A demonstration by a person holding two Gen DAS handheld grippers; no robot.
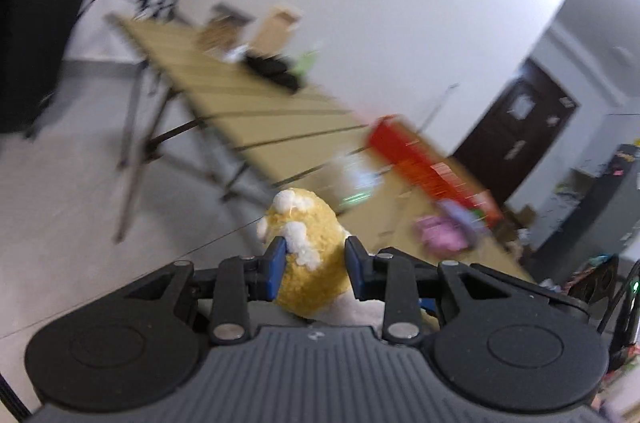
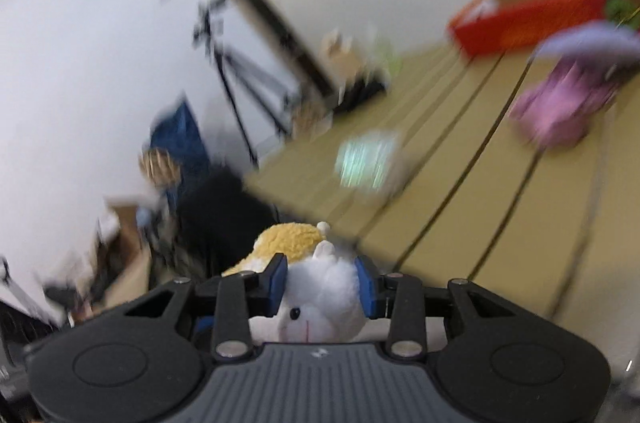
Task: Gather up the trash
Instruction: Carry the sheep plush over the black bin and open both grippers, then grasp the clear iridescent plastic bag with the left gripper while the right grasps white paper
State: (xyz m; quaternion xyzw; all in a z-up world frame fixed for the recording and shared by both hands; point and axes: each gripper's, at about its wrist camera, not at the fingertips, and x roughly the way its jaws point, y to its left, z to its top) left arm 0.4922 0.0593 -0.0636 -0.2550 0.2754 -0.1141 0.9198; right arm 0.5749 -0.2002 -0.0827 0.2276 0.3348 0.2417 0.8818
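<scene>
Gripping 1 fuzzy yellow-white plush toy: L tongs & R tongs both clenched on it.

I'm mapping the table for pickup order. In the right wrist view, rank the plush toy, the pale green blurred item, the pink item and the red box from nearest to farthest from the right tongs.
1. Plush toy, clamped in the right tongs.
2. Pale green item, mid-table, just ahead.
3. Pink item, to the right.
4. Red box, far right end.
</scene>
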